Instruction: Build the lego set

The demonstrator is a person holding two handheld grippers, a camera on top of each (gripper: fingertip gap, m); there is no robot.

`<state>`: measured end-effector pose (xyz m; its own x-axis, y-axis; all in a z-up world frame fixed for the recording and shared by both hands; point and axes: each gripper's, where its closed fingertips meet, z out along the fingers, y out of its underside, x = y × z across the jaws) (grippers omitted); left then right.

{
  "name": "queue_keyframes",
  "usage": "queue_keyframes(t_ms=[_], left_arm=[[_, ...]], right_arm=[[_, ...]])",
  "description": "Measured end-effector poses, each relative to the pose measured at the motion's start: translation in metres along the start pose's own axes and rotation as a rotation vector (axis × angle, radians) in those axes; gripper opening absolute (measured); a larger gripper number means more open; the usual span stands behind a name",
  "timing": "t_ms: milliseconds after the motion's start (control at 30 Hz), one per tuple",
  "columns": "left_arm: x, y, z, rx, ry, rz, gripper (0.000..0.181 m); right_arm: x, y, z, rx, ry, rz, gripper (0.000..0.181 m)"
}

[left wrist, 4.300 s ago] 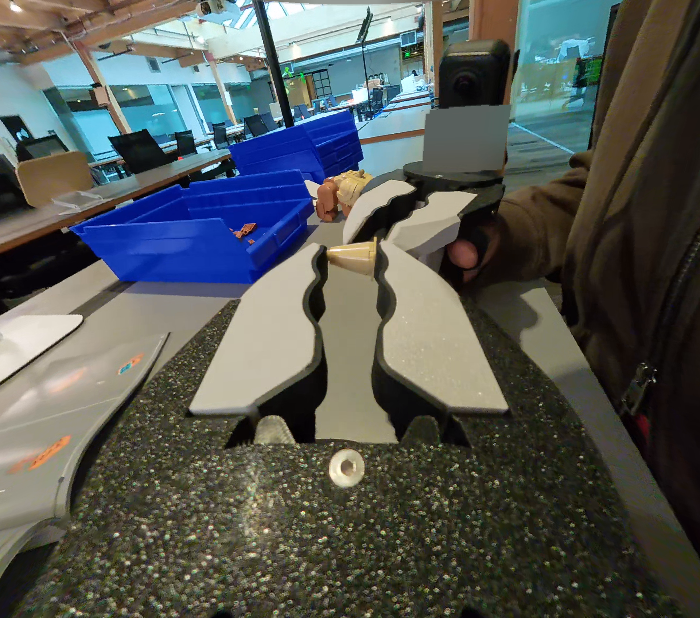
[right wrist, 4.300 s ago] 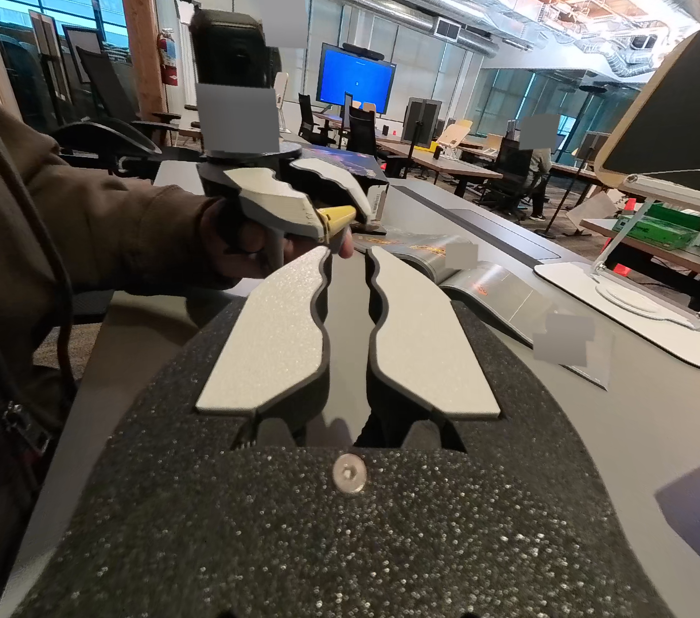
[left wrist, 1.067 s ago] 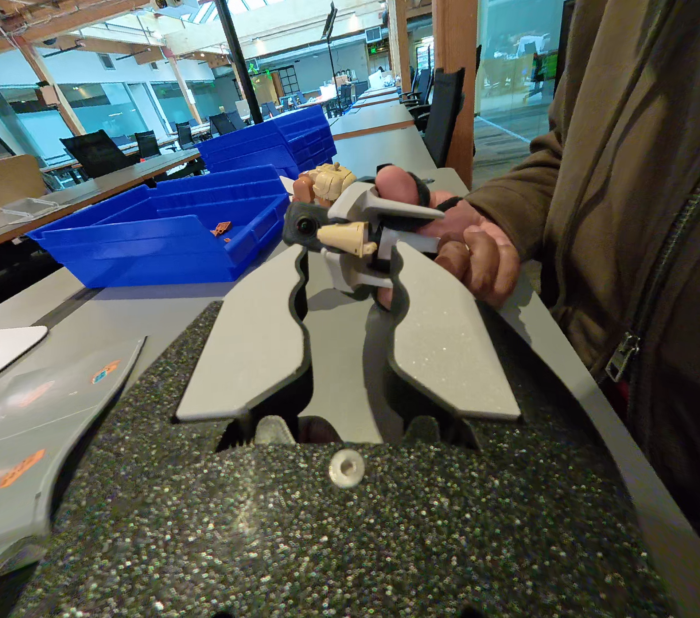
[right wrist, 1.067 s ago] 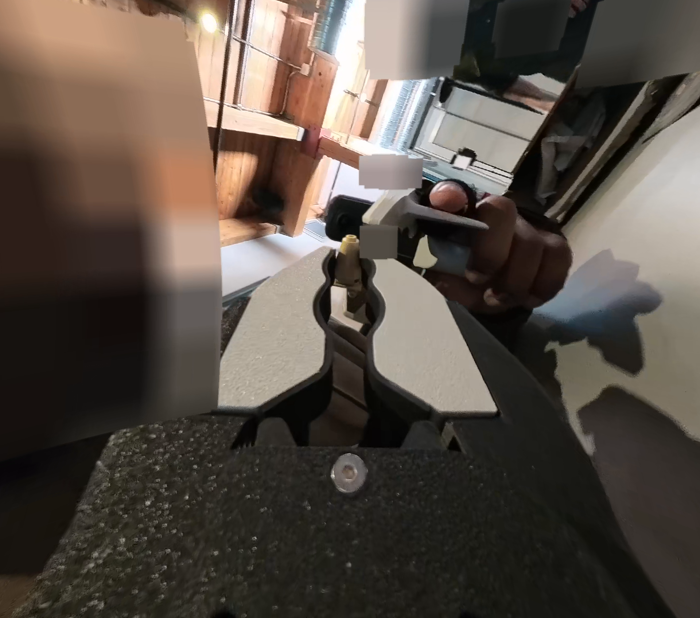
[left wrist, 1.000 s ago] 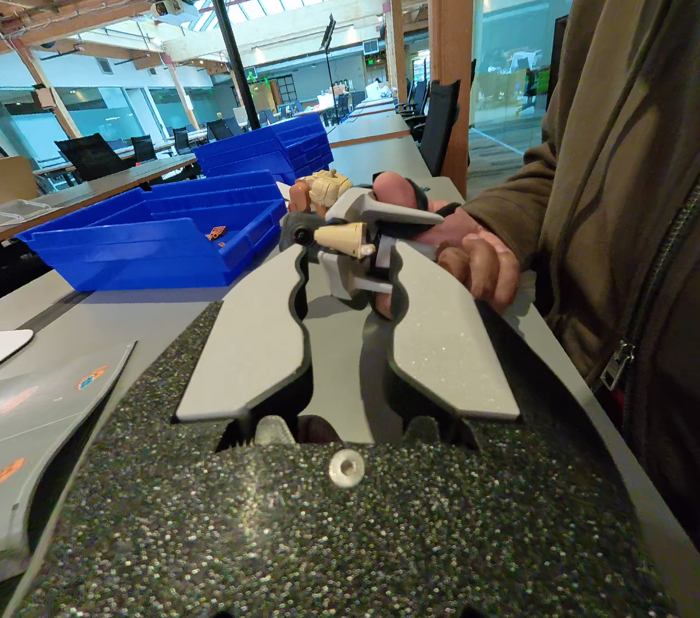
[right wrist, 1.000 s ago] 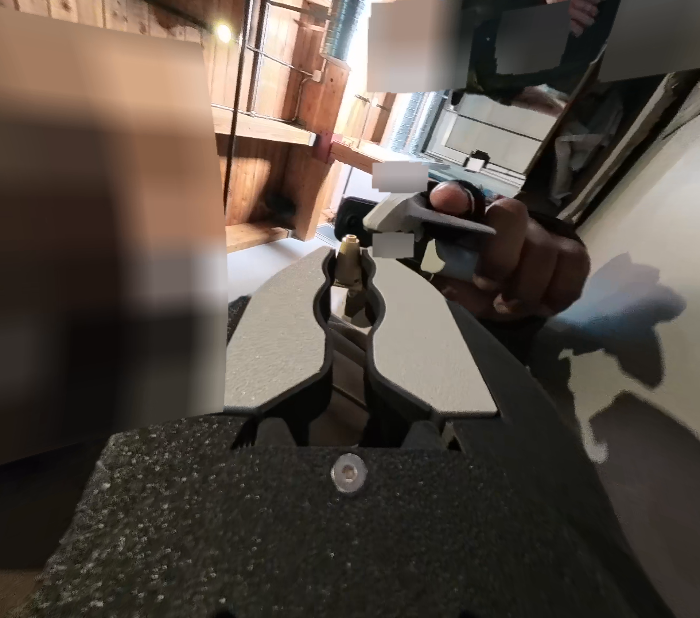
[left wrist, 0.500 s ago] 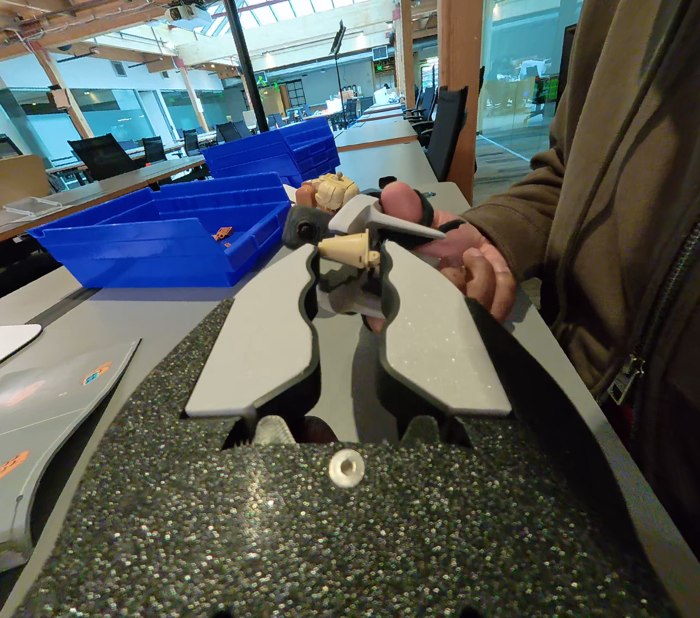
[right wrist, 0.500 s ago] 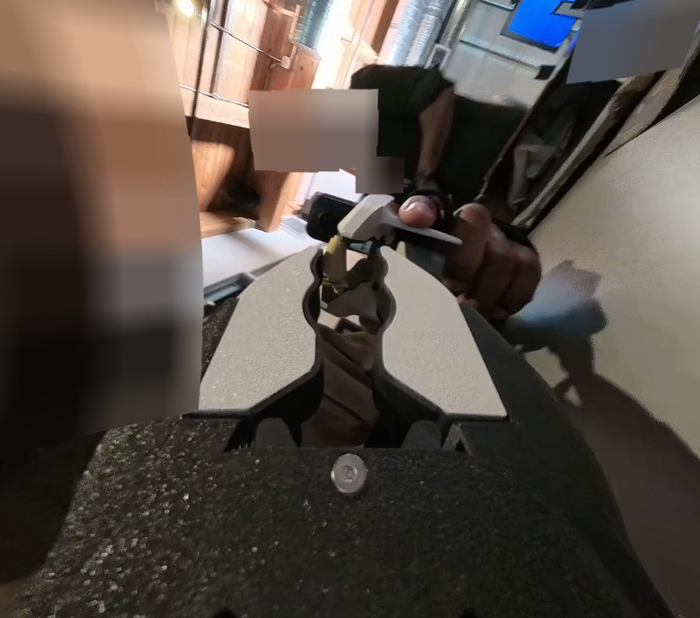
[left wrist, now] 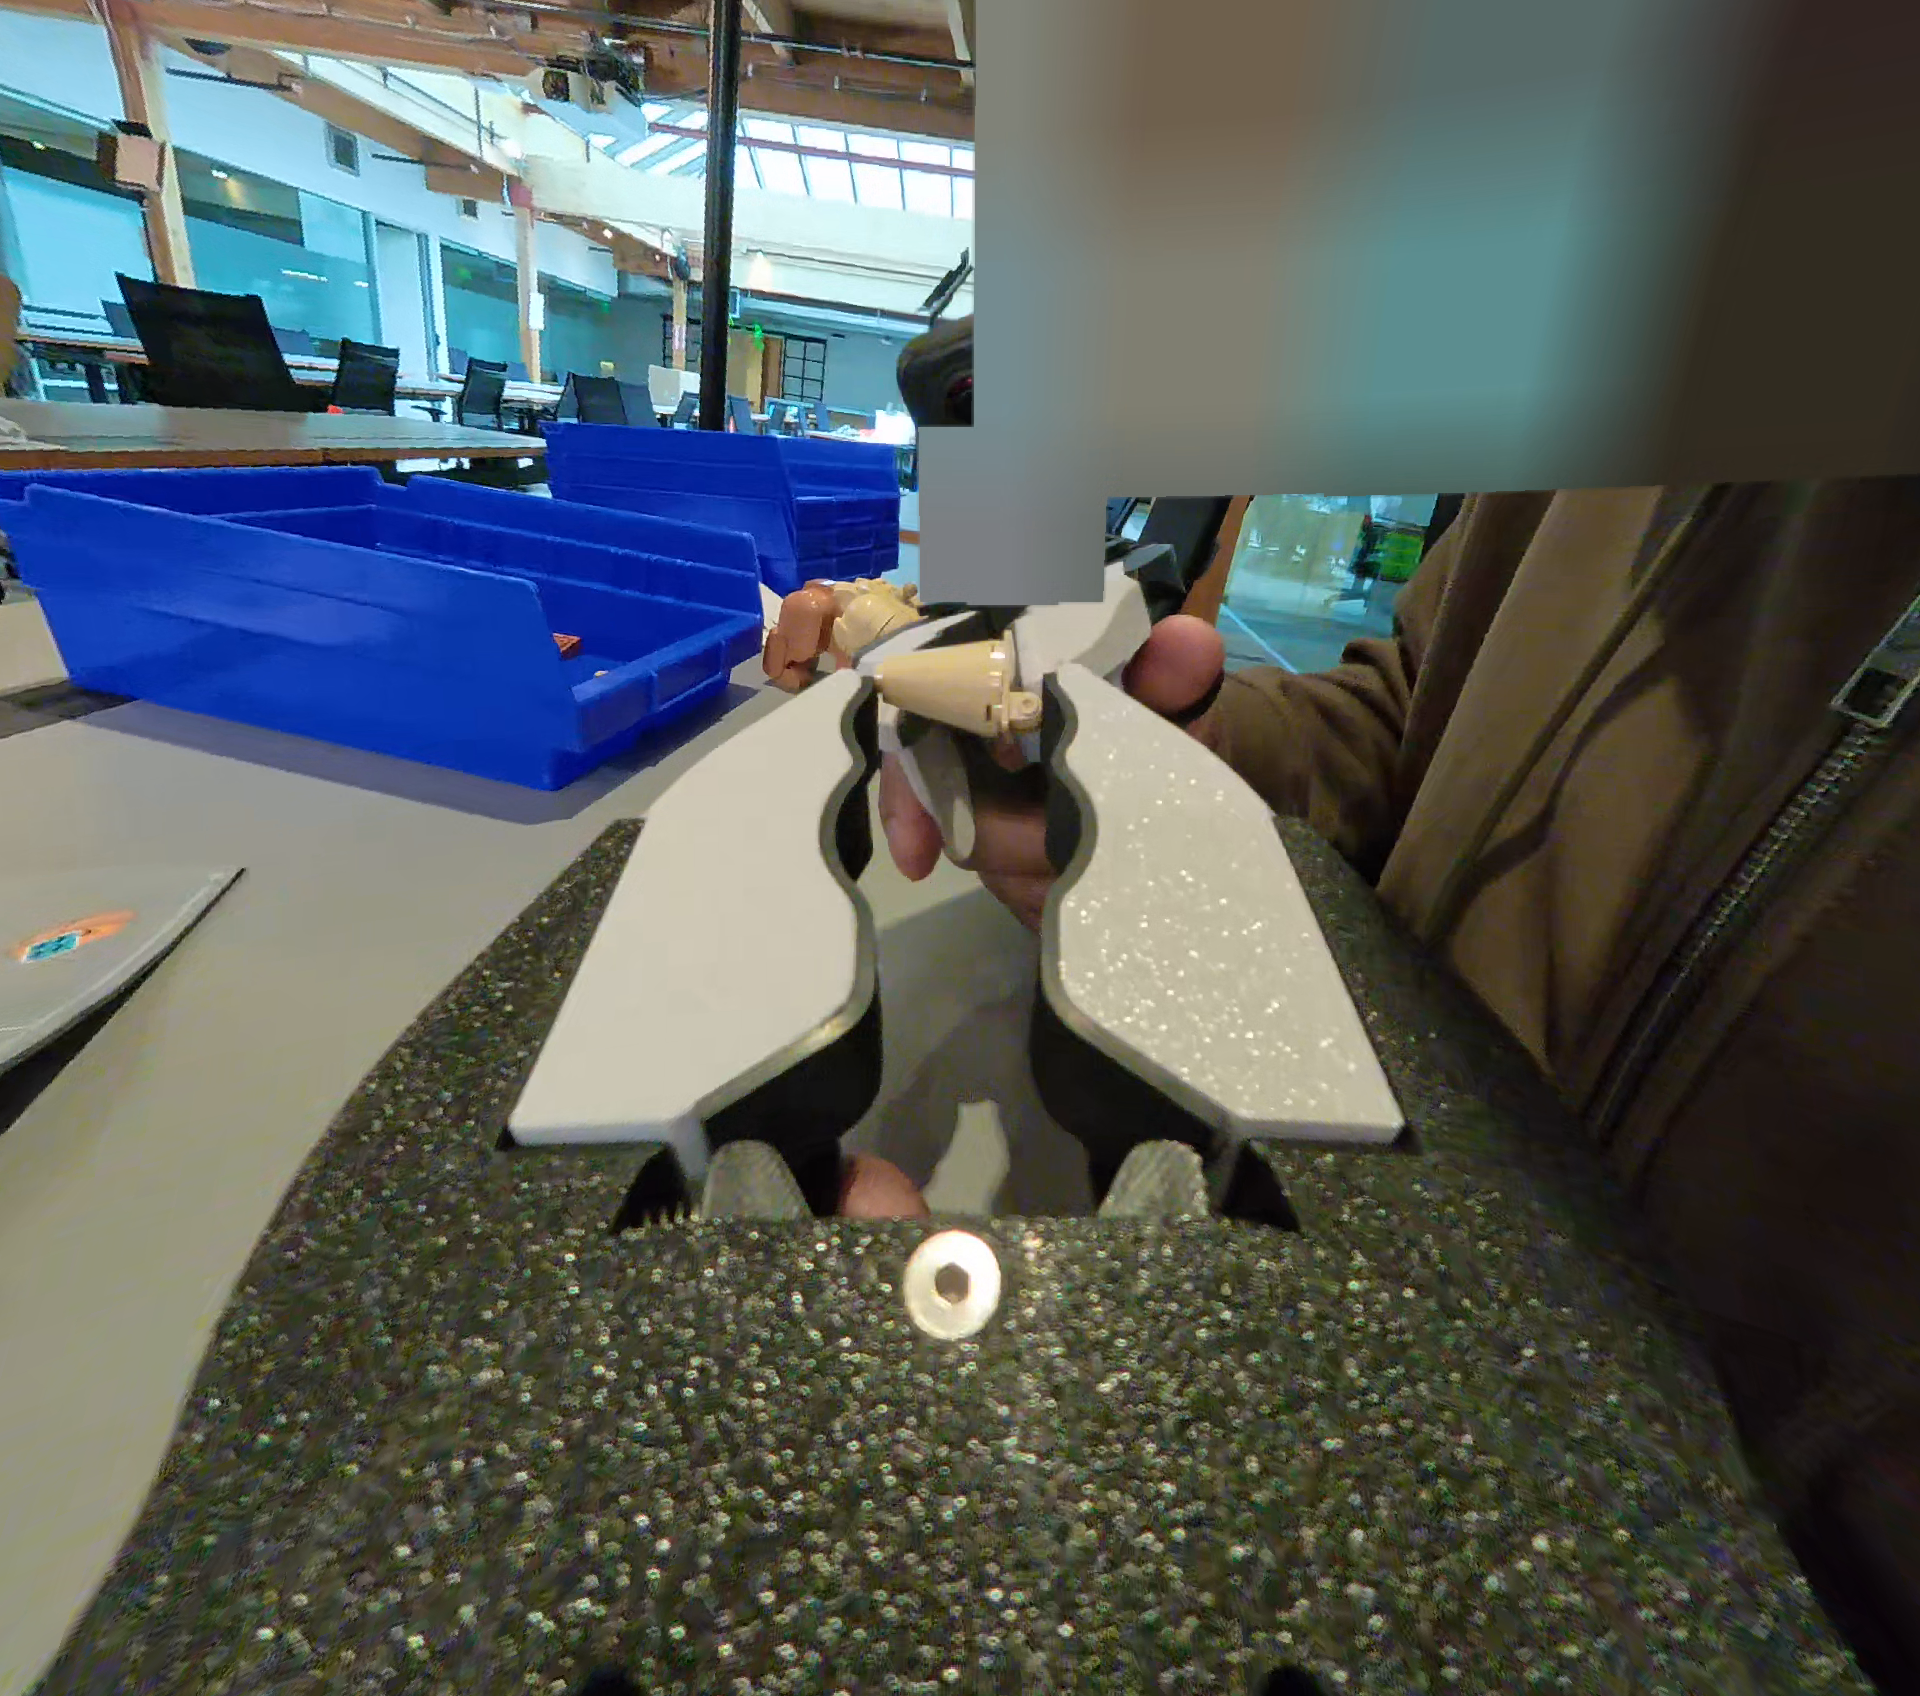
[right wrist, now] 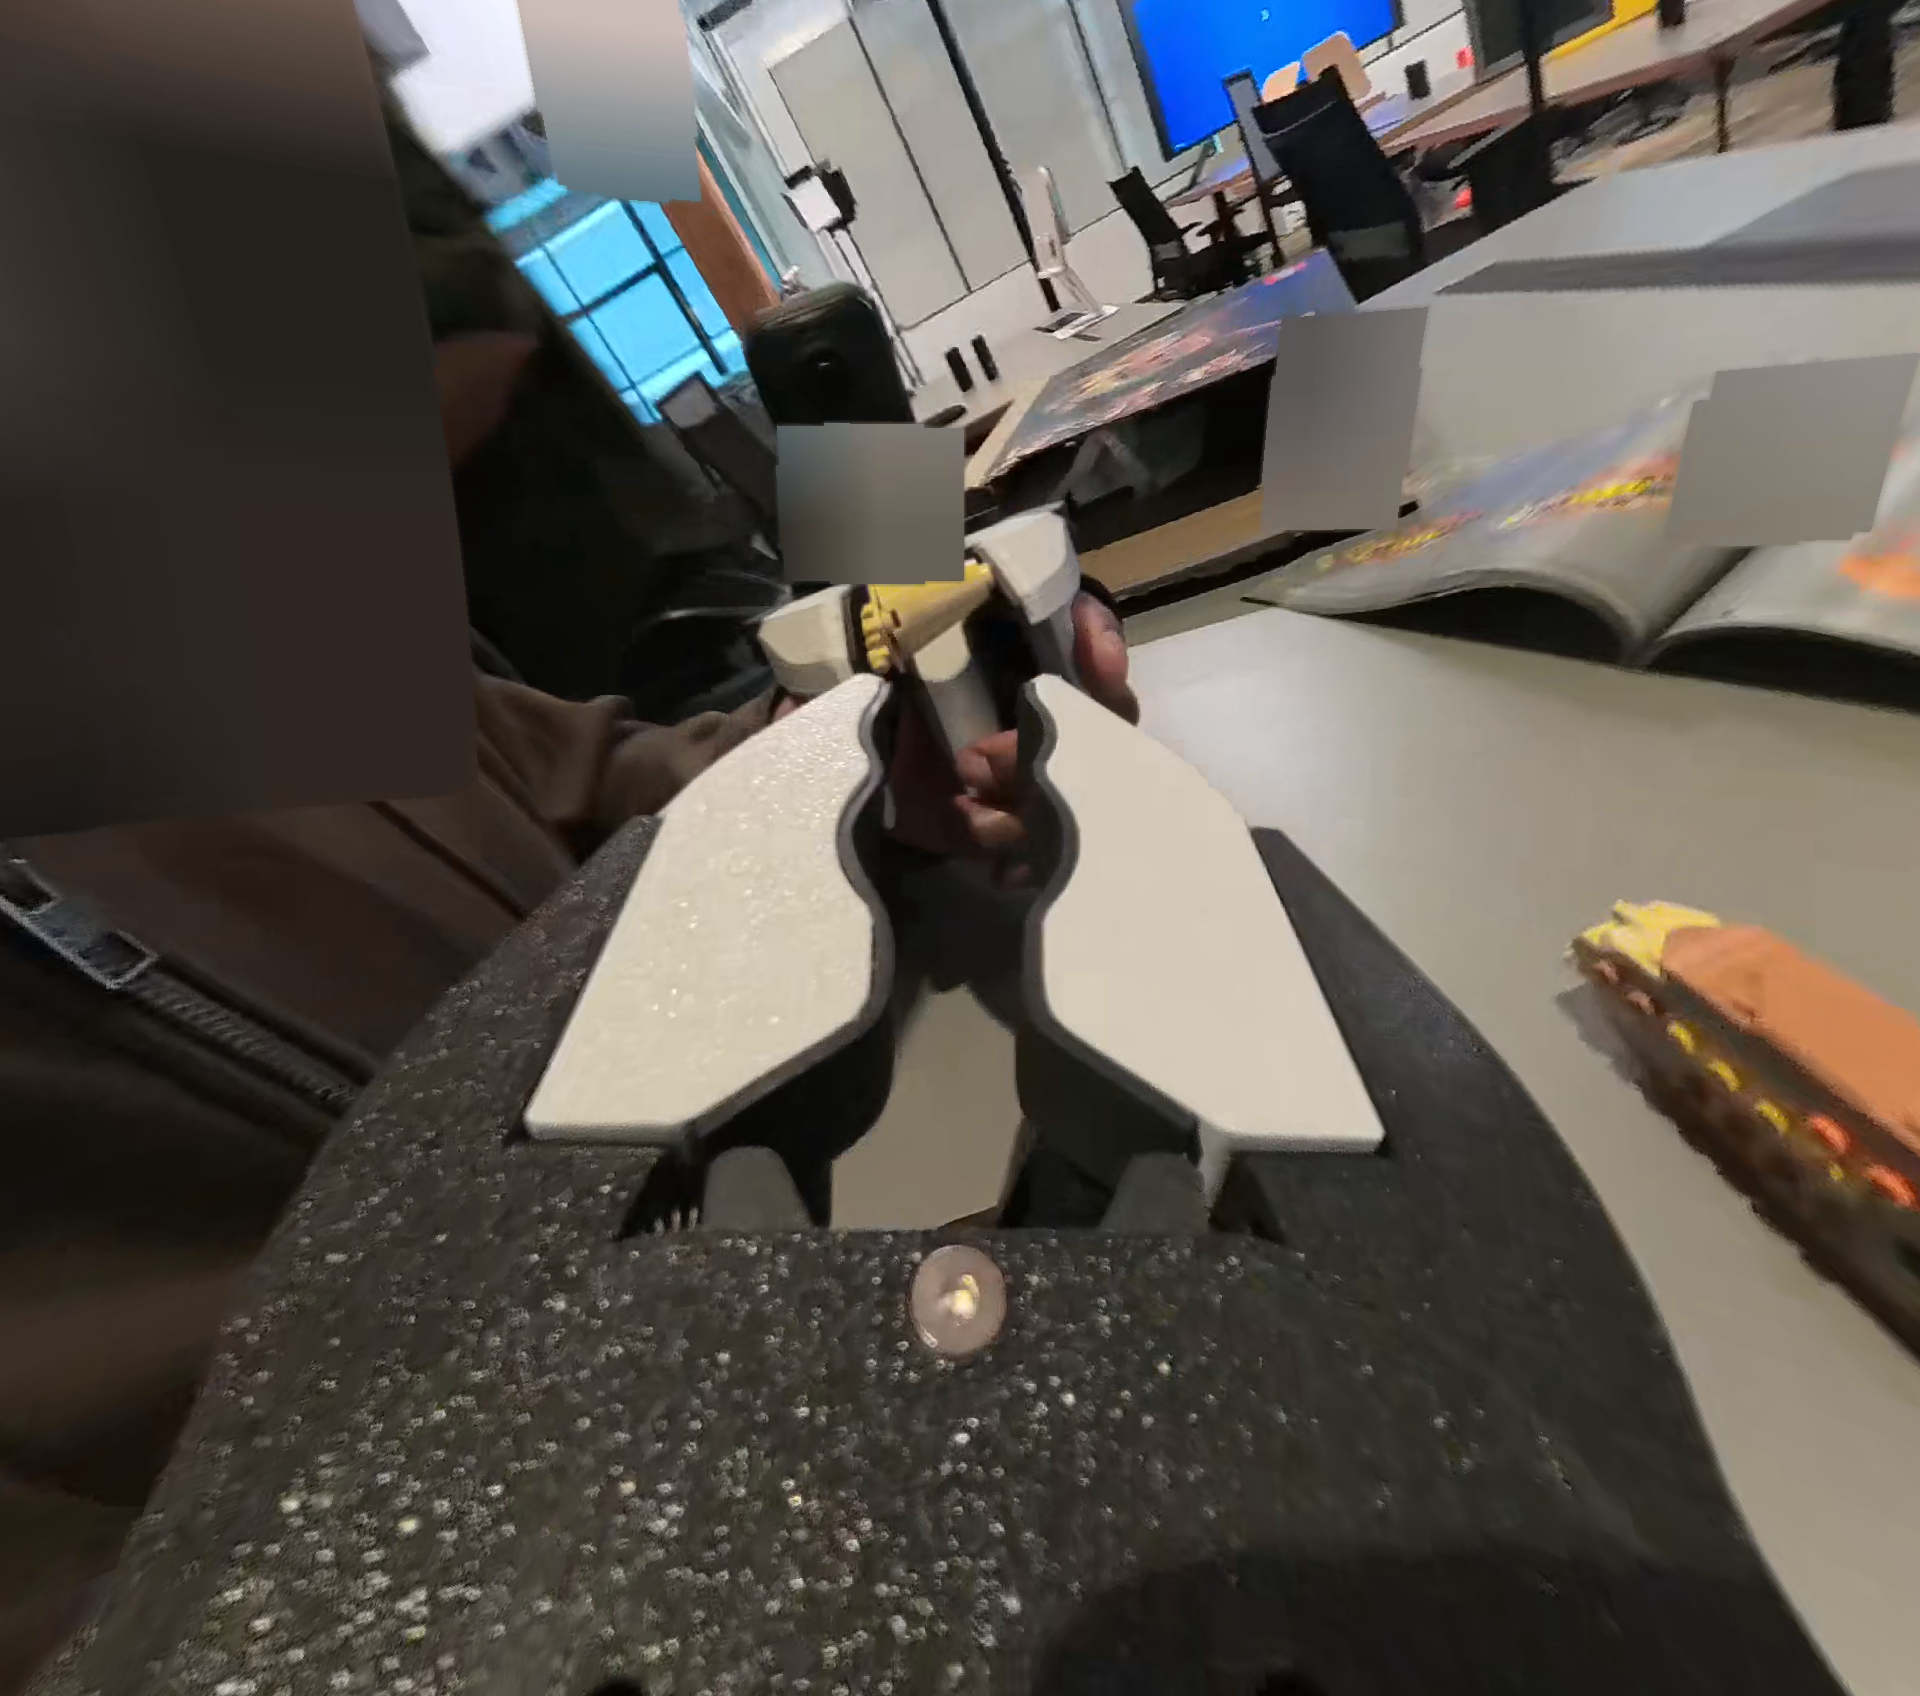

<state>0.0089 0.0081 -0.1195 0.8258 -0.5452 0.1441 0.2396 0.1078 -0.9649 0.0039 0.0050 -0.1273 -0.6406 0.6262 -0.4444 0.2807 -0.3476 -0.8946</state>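
Note:
My left gripper (left wrist: 954,688) is shut on a tan cone-shaped Lego piece (left wrist: 935,682), held crosswise between its tips above the grey table (left wrist: 312,867). A small tan piece sits on the cone's wide right end. In the right wrist view the left gripper (right wrist: 925,607) shows straight ahead with the cone (right wrist: 930,607). My right gripper (right wrist: 956,701) is open and empty, just short of the cone. One of its fingers (left wrist: 935,789) shows behind the cone in the left wrist view.
Blue bins (left wrist: 364,597) stand at the left, one with a small orange piece (left wrist: 566,644). A tan and brown Lego figure (left wrist: 831,623) lies beyond the grippers. A brown, orange and yellow Lego assembly (right wrist: 1766,1044) lies at the right. An open instruction booklet (right wrist: 1558,566) lies farther back. The grippers are tip to tip, or close to it.
My right gripper was shut on the cone's end while rolled on its side. It has opened, drawn back and turned level. My left gripper still holds the cone.

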Motion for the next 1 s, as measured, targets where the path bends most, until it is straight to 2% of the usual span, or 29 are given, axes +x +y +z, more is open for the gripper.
queue_keyframes(t_ms=[200,433,1000], left_arm=[[0.001,0.006,-0.001,-0.025,-0.010,0.055,0.030],[0.003,0.005,-0.001,-0.008,0.015,0.021,0.030],[0.002,0.011,-0.001,-0.037,0.026,-0.022,0.029]], right_arm=[[-0.004,-0.008,0.001,-0.008,0.033,-0.109,0.022],[-0.003,-0.004,0.004,-0.063,0.084,-0.229,0.022],[-0.001,0.000,0.003,-0.074,0.132,-0.286,0.021]])
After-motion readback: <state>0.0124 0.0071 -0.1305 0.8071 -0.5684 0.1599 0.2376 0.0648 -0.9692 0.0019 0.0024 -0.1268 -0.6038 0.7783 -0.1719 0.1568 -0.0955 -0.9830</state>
